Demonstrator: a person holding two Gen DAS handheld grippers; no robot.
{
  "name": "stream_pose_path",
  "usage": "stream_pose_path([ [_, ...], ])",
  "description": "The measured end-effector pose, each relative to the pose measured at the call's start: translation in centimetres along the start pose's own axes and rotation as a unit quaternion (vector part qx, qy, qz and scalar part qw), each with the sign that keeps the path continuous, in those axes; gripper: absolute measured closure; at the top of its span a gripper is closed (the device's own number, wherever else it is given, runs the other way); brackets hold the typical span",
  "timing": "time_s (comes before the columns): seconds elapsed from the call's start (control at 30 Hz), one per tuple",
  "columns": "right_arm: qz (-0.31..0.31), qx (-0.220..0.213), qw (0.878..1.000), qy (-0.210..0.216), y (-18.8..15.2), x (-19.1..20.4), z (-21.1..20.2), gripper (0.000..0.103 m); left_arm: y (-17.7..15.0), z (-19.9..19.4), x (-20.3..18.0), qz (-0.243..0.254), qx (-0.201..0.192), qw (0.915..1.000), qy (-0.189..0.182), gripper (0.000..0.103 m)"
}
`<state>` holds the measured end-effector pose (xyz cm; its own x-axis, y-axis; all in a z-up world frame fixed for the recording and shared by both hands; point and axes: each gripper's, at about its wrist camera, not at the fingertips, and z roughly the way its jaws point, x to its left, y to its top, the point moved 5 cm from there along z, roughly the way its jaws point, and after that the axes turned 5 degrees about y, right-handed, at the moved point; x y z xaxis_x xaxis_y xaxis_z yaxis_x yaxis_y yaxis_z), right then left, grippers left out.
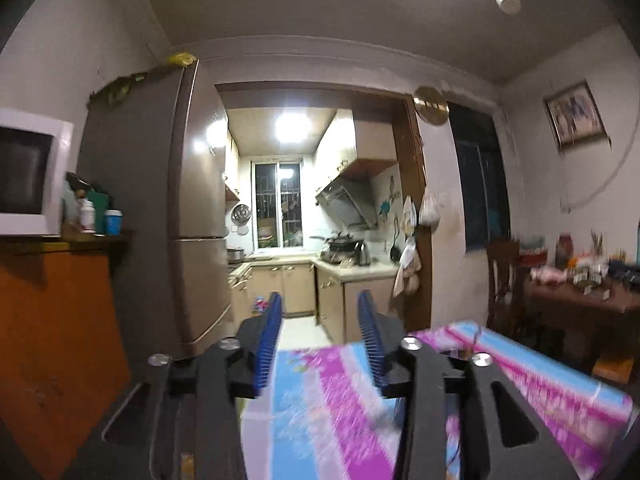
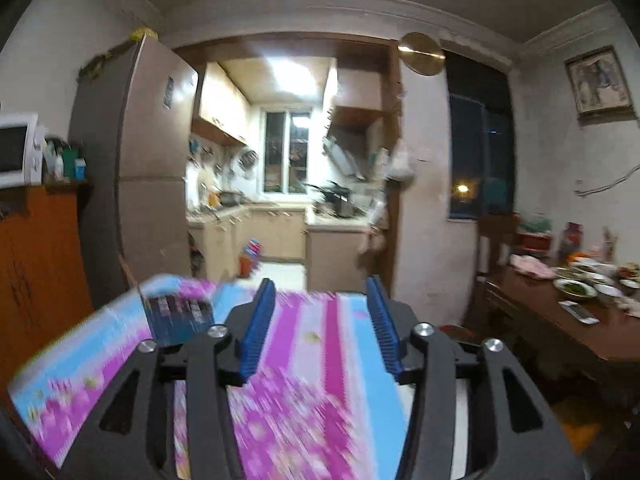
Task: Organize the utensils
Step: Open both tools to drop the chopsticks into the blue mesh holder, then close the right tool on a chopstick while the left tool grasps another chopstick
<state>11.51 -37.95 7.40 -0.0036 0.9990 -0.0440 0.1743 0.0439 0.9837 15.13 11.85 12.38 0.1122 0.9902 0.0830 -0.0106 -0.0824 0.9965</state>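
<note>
My left gripper (image 1: pixel 320 304) is open and empty, held above a table with a pink, blue and white flowered cloth (image 1: pixel 320 400). My right gripper (image 2: pixel 322 288) is open and empty above the same cloth (image 2: pixel 304 380). A dark blue holder with compartments (image 2: pixel 178 316) stands on the cloth to the left of my right gripper; blur hides what it contains. No loose utensils show in either view. Both views are motion-blurred and point level across the room.
A tall fridge (image 1: pixel 160 200) and an orange cabinet (image 1: pixel 52 340) with a microwave (image 1: pixel 28 172) stand at the left. A kitchen doorway (image 1: pixel 300 220) is ahead. A wooden table with dishes (image 2: pixel 580 312) and a chair (image 1: pixel 504 280) stand at the right.
</note>
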Motion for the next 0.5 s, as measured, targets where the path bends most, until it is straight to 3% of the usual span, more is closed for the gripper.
stream_pose_path([
  [0.07,0.003,0.016,1.000,-0.010,-2.4,-0.3,-2.9,0.043,-1.4,-2.5,-0.6,0.021,0.016,0.9996,0.005,0.047],
  [0.23,0.035,0.053,0.998,-0.024,-8.6,0.7,-7.9,0.035,-6.9,-8.0,-2.6,0.057,0.056,0.9968,0.001,0.039],
  [0.4,0.037,0.105,0.994,0.015,-14.4,6.1,-9.1,0.035,-15.1,-11.3,-8.5,0.080,0.130,0.9868,-0.055,0.039],
  [0.5,0.034,0.135,0.989,0.056,-18.3,10.5,-8.3,0.039,-19.1,-12.4,-12.5,0.081,0.172,0.9758,-0.108,0.049],
])
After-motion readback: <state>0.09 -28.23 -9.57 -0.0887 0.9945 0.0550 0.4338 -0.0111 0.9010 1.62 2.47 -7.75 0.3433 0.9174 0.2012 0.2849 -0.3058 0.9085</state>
